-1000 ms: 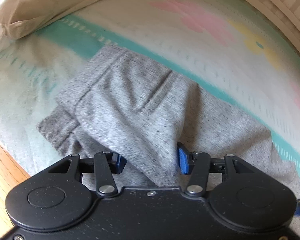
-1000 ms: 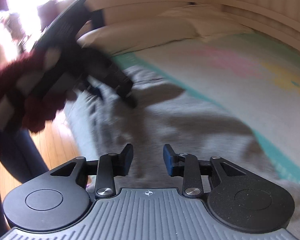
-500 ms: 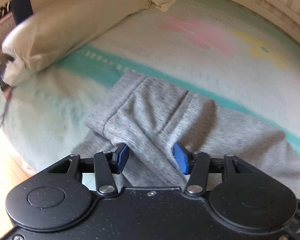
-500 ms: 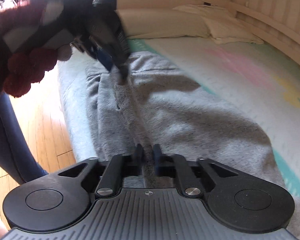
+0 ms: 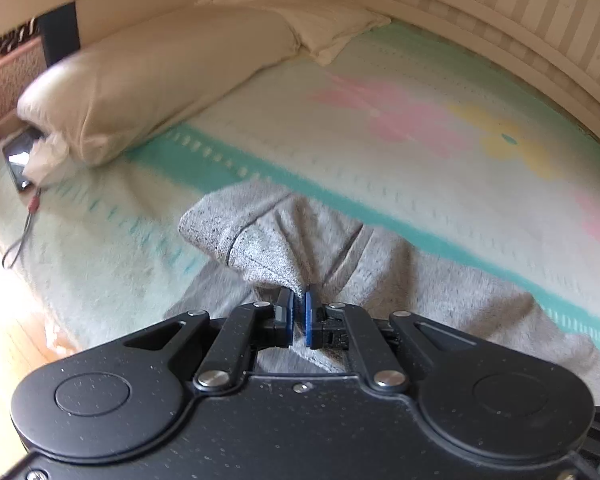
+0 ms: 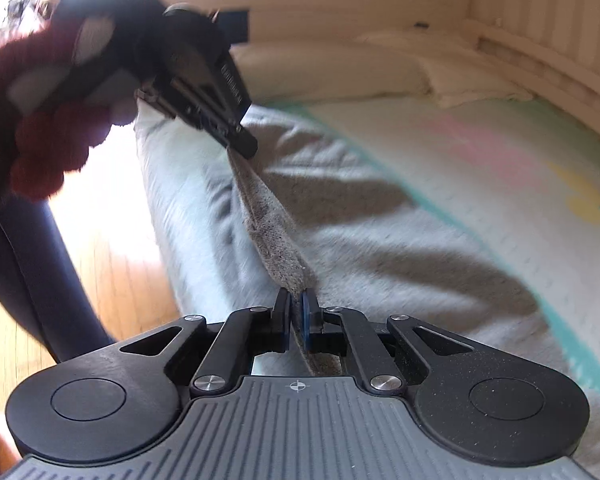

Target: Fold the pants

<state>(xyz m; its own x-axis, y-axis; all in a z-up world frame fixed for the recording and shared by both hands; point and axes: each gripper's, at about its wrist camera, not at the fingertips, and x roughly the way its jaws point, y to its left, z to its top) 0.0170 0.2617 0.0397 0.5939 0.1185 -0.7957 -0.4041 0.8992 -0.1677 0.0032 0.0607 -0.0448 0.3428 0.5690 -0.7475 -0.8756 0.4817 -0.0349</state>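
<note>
Grey sweatpants (image 5: 400,272) lie on a pastel blanket (image 5: 380,140) over the bed. In the left wrist view my left gripper (image 5: 299,300) has its jaws closing, and the blue pads pinch a bunched fold near the waistband (image 5: 220,228), lifting it off the blanket. In the right wrist view my right gripper (image 6: 296,300) is shut on the near edge of the pants (image 6: 380,248). That edge runs as a raised ridge up to the left gripper (image 6: 246,146), held by a hand in a dark red sleeve (image 6: 40,132).
Two cream pillows (image 5: 160,76) (image 5: 312,12) lie at the head of the bed, with a phone (image 5: 18,156) and cord beside them. A slatted wall (image 5: 500,20) bounds the far side. The person's leg (image 6: 32,272) stands on the wooden floor (image 6: 112,264) at the left.
Both grippers went from open to shut on the pants. The left one rose and drew back, lifting the waistband fold; the cloth edge between the two grippers came up.
</note>
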